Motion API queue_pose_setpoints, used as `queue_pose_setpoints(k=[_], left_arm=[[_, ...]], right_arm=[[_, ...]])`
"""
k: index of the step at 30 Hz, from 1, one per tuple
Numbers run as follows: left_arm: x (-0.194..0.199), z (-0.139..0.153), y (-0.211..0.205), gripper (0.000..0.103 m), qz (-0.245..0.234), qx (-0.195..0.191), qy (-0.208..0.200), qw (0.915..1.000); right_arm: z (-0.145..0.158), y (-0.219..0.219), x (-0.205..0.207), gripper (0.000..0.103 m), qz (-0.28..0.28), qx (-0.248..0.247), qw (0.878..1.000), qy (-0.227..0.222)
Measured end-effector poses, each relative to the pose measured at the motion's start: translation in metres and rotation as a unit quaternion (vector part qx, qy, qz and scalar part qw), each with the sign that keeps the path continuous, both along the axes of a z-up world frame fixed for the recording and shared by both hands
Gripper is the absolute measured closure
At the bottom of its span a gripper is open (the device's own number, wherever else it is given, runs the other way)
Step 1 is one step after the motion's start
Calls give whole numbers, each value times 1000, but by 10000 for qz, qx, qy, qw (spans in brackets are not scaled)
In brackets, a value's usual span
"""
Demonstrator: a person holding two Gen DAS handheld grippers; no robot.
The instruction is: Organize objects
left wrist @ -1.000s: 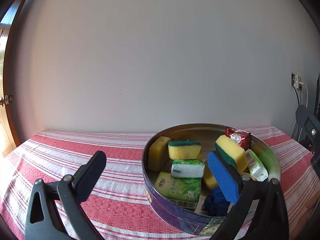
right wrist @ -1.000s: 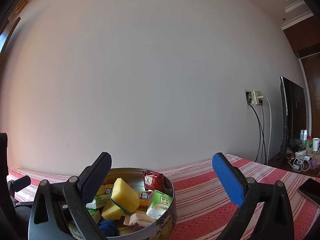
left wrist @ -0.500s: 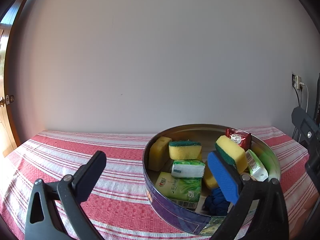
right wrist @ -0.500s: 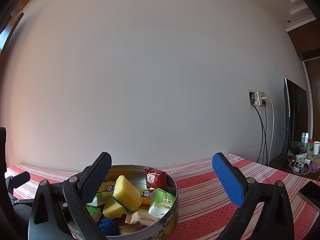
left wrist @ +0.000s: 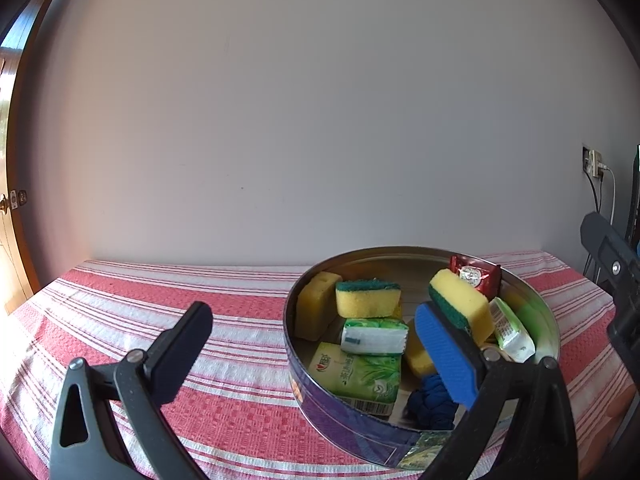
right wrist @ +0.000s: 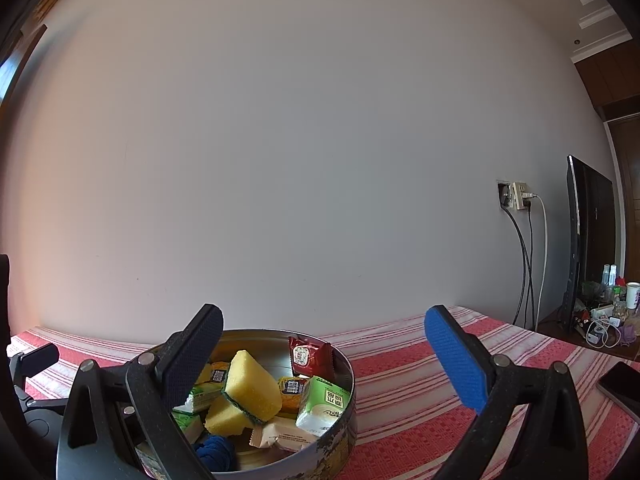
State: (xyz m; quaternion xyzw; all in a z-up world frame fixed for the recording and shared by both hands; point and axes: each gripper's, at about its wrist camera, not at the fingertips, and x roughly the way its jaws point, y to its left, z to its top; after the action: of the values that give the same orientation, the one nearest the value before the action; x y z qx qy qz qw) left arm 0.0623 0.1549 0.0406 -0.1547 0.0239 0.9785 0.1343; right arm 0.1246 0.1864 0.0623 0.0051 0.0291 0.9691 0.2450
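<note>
Left wrist view: the left gripper (left wrist: 316,344) is hovering low over the red-and-white striped tablecloth (left wrist: 224,312), jaws spread wide and holding nothing. Its black finger is sitting over bare cloth; its blue finger is overlapping the near side of the round metal tin (left wrist: 532,304).

The tin is resting on the cloth, right of centre in this view. Inside it, 2 yellow-and-green sponges are showing plainly: one sponge (left wrist: 368,298) lying toward the back left with its green side up, and a tilted sponge (left wrist: 460,302) propped just behind the blue finger. A plain yellow sponge block (left wrist: 316,308) is leaning against the tin's left wall. A green-and-white tissue pack (left wrist: 374,336) is lying above a green carton (left wrist: 356,376). A red snack packet (left wrist: 474,276) is standing at the back wall, and a dark blue knotted cloth (left wrist: 432,404) is lying at the front.

Right wrist view: the right gripper (right wrist: 320,356) is also gaping wide and empty, the black finger overlapping the tin (right wrist: 344,364) and the blue finger over the cloth to the tin's right. A dark flat thing at the right edge, possibly a phone (right wrist: 620,384), is lying on the table; the view there is too distorted to be sure.
</note>
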Motion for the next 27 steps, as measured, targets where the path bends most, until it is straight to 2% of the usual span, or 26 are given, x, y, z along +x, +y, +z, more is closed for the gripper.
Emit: queue_pose_setpoints(k=[27], left_arm=[[-4, -3, 2, 0, 64, -24, -93, 9999]], right_arm=[[3, 2, -14, 1, -71, -80, 9999, -70]])
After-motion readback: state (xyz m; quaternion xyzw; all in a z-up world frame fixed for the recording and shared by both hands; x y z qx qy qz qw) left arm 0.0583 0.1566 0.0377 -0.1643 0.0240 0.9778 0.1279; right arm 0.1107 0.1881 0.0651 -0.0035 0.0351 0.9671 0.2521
